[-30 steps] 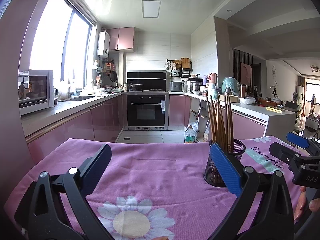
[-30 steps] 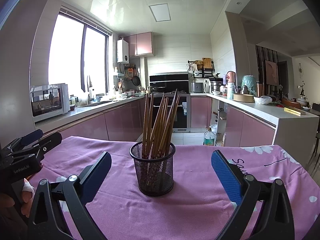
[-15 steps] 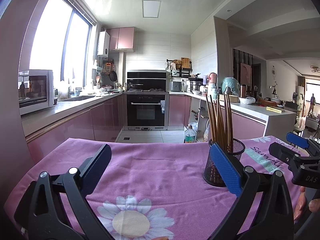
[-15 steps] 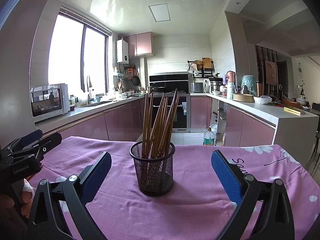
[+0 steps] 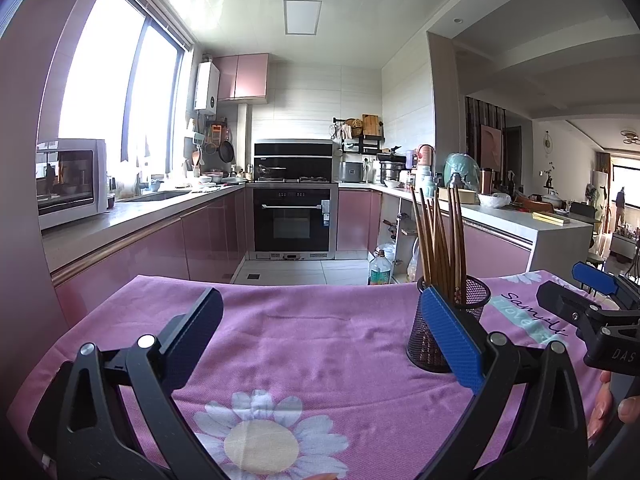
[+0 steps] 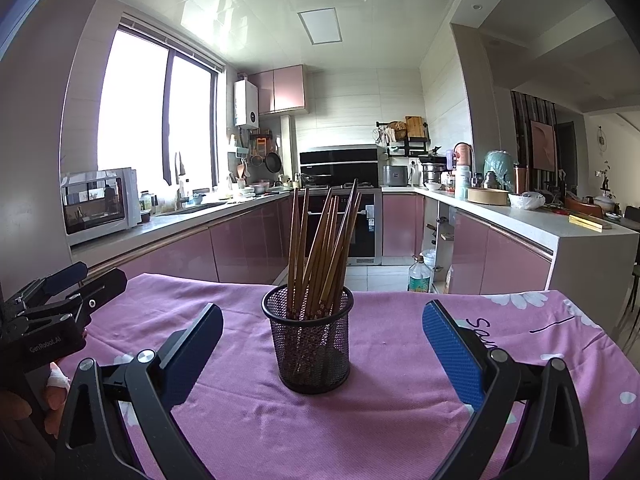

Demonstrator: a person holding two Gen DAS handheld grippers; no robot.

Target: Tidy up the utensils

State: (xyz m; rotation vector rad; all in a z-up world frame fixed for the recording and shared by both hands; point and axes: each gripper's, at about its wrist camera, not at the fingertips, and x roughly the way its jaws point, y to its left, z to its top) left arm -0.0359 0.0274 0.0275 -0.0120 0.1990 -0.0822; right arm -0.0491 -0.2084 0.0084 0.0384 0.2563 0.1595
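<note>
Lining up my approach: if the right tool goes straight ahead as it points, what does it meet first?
Probably the mesh holder of chopsticks, standing centred between the open right tool; nothing lies before it, though depth is unclear.

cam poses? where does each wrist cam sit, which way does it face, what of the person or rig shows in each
Left wrist: on the left gripper, above the pink tablecloth, facing the kitchen; mesh holder sits off to its right; right gripper and fingers at the right edge.
Right wrist: on the right gripper, facing the same way, mesh holder of chopsticks centred ahead; left gripper and a bandaged finger at the left edge.
Shared: holder, chopsticks, tablecloth, oven, each other's gripper.
</note>
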